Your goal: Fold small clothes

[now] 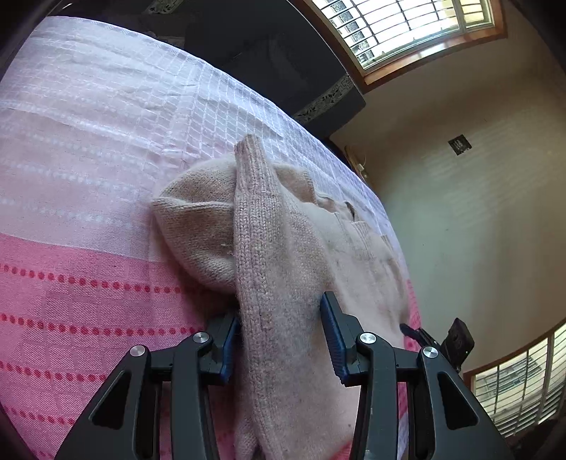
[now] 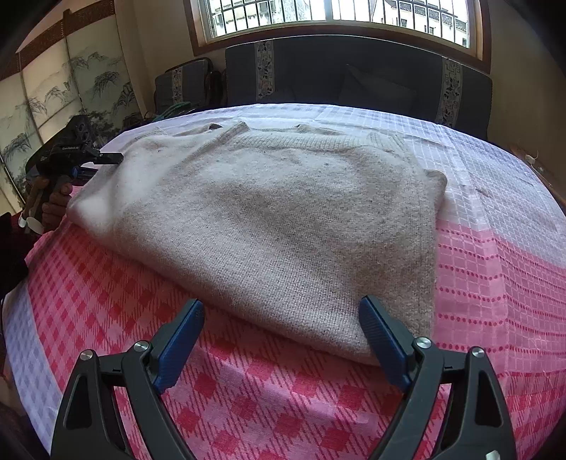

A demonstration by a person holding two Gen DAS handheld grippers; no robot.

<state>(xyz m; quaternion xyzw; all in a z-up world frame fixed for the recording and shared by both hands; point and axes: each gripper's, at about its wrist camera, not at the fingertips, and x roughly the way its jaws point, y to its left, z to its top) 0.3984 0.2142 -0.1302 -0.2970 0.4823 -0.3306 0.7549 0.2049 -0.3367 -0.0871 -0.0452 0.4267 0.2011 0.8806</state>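
Nearest our right-wrist camera, our right gripper (image 2: 281, 343) stands with its blue pads wide apart and nothing between them; its right pad sits just against the near hem corner of the sweater (image 2: 269, 226), the left pad over bare cloth. We see no containers, so nothing is held in one.

We see the beige knitted sweater lying on a bed covered by a pink and white checked bedspread (image 2: 495, 283). It is folded into a broad, roughly flat bundle. Its long axis runs from the hem near our right gripper away towards the neckline, which points to the dark headboard (image 2: 353, 70) under the window (image 2: 336, 14).

At the sweater's left edge, our left gripper (image 1: 281, 336) is clamped on a thick fold of knit, which fills the gap between its blue pads. From that camera, a sleeve (image 1: 254, 198) lies on top of the bundle, pointing away from the gripper.
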